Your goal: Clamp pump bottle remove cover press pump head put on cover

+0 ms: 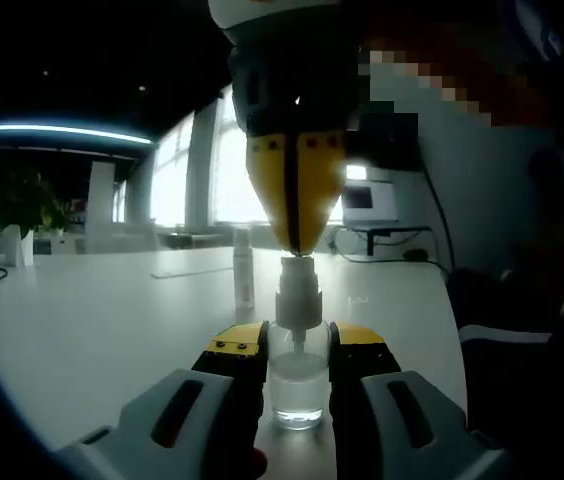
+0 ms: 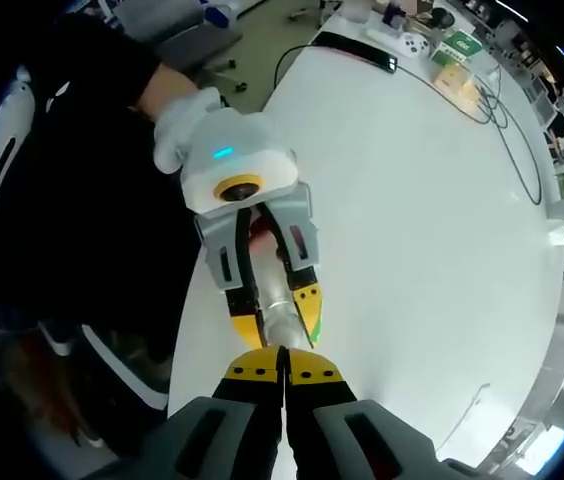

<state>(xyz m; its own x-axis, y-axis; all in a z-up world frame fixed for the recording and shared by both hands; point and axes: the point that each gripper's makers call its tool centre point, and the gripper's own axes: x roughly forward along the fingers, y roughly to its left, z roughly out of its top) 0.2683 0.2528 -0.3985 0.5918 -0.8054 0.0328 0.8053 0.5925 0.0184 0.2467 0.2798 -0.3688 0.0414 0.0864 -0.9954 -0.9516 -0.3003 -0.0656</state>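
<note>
Pump bottle (image 1: 297, 385) stands upright on the white surface (image 1: 92, 320), a small clear one with a white pump head (image 1: 298, 285), and its body sits between the fingers of the left gripper (image 1: 297, 350), which hold it from both sides. In the right gripper view the same bottle (image 2: 280, 318) shows from above, clamped in the left gripper (image 2: 272, 310) near the edge of the surface (image 2: 422, 220) on the person's side.

The right gripper (image 1: 295, 215) comes down from above with its yellow fingers drawn together to a narrow tip — that tip rests right at the top of the pump head. From its own camera the right gripper (image 2: 283, 372) shows its fingers closed against each other, holding nothing. A slim clear cover (image 1: 244, 265) stands on the surface behind the bottle, apart from it, so the cover looks to be off already and the pressing step seems to be the one in hand.

The risk here is a press that lands off-centre: the narrow tip could slide off the small head and tip the bottle in the left fingers. The clamp sits on smooth, rounded plastic — a hard downward push might make the bottle slip or twist. Spray may also wet the surface.
</note>
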